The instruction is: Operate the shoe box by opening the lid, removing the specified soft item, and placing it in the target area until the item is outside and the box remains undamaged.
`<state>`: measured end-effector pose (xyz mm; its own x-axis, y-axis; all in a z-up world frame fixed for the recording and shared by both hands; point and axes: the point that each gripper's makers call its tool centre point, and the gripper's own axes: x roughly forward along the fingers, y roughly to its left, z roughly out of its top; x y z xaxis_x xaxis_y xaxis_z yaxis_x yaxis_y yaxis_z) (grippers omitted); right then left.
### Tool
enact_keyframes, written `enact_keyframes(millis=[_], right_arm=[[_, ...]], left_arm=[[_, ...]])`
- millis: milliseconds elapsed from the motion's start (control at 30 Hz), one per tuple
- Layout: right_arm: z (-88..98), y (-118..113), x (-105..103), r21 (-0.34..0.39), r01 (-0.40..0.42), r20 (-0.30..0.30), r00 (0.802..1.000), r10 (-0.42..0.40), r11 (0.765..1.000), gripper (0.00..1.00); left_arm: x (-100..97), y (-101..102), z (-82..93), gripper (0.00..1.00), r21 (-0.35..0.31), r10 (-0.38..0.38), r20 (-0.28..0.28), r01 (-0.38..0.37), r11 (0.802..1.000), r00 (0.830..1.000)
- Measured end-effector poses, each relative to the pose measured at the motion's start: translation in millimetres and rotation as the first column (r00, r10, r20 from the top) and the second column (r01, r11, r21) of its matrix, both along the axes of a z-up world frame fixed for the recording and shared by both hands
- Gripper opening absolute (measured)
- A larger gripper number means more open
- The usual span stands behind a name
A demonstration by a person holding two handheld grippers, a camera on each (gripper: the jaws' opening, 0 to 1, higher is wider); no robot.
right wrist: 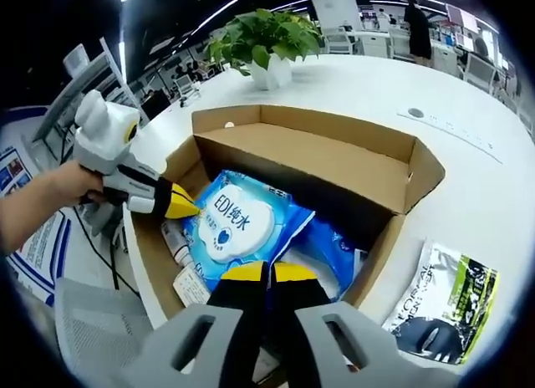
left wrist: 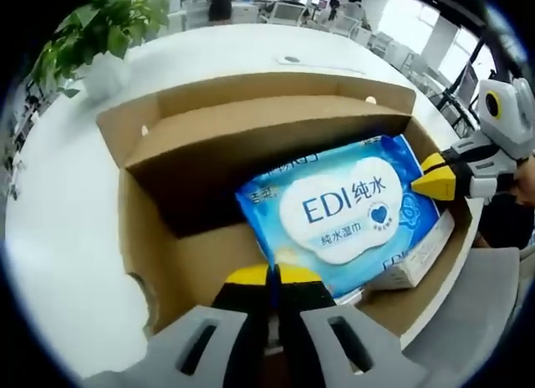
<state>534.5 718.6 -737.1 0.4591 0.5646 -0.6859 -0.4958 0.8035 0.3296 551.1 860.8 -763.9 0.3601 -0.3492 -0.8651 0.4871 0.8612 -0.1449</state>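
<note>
Shoe box (left wrist: 167,196): brown cardboard, lid folded back, standing on a white round table (left wrist: 67,237); seen also in the right gripper view (right wrist: 334,154).

Wet-wipes pack (left wrist: 343,212): blue soft packet with a white label, lying inside the box toward one end, tilted on other contents; in the right gripper view (right wrist: 238,225) it rests beside a second blue packet (right wrist: 334,250), with a small tube (right wrist: 175,242) and a white carton (right wrist: 192,288) at the box wall.

Left gripper (left wrist: 269,275): yellow-tipped jaws pressed together, holding nothing, poised at the pack's near edge. In the right gripper view (right wrist: 185,208) its tip meets the pack's end, a person's hand (right wrist: 67,187) behind it.

Right gripper (right wrist: 269,273): jaws together, empty, over the near rim of the box. In the left gripper view (left wrist: 430,177) its yellow tip touches the pack's far corner.

Black-and-white sachet (right wrist: 443,300): on the table just outside the box.

Potted plant (right wrist: 267,41): on the table beyond the box.

Office desks and chairs: far background.
</note>
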Motion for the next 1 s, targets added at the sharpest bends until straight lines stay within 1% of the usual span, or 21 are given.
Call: enact_keyframes(millis=[67, 100, 200, 267, 367, 433, 600, 667, 767, 867, 1000], right_arm=[[2.2, 0.5, -0.6, -0.003, -0.005, -0.001, 1.000, 0.005, 1.000, 0.00], [3.0, 0.6, -0.9, -0.006, -0.008, 0.000, 1.000, 0.008, 1.000, 0.00], [7.3, 1.0, -0.6, -0.006, -0.015, 0.005, 1.000, 0.015, 1.000, 0.00], [9.8, 1.2, -0.3, -0.001, -0.017, 0.006, 1.000, 0.017, 1.000, 0.00], [15.2, 1.3, -0.8, 0.004, -0.019, 0.012, 1.000, 0.019, 1.000, 0.00], [18.3, 1.2, -0.6, 0.008, -0.022, 0.019, 1.000, 0.022, 1.000, 0.00], [25.7, 0.3, -1.5, 0.018, -0.024, 0.027, 0.999, 0.024, 1.000, 0.00], [30.3, -0.7, -1.7, 0.023, -0.023, 0.035, 0.999, 0.022, 0.999, 0.00], [35.7, -3.0, -1.5, 0.027, -0.022, 0.041, 0.999, 0.021, 0.999, 0.00], [41.4, -7.2, -1.3, 0.033, -0.017, 0.046, 0.999, 0.016, 0.999, 0.00], [47.8, -12.3, -1.4, 0.041, -0.011, 0.051, 0.999, 0.009, 0.999, 0.00]], left_arm=[[1.5, 1.3, 6.5, 0.00, -0.018, 0.048, 0.012, -0.048, 0.999, 0.999], [1.1, 1.8, 8.2, 0.00, -0.020, 0.053, 0.014, -0.053, 0.998, 0.998], [-2.9, 1.5, 13.0, 0.00, -0.012, 0.052, 0.039, -0.052, 0.999, 0.998], [-4.7, 2.1, 13.7, 0.00, -0.009, 0.052, 0.043, -0.052, 0.999, 0.998], [-8.0, 2.2, 19.2, 0.00, -0.010, 0.057, 0.057, -0.056, 0.998, 0.997], [-7.1, 1.6, 19.9, 0.00, -0.013, 0.058, 0.066, -0.057, 0.998, 0.996], [-7.3, 1.6, 30.2, 0.00, -0.017, 0.059, 0.086, -0.058, 0.998, 0.995], [-8.2, 0.4, 34.7, 0.00, -0.023, 0.058, 0.096, -0.056, 0.998, 0.994], [-9.8, -1.0, 38.6, 0.00, -0.034, 0.058, 0.096, -0.055, 0.998, 0.994], [-13.8, -6.0, 49.7, 0.00, -0.062, 0.065, 0.103, -0.059, 0.996, 0.993], [-15.7, -12.6, 60.8, 0.00, -0.083, 0.069, 0.119, -0.060, 0.995, 0.990]])
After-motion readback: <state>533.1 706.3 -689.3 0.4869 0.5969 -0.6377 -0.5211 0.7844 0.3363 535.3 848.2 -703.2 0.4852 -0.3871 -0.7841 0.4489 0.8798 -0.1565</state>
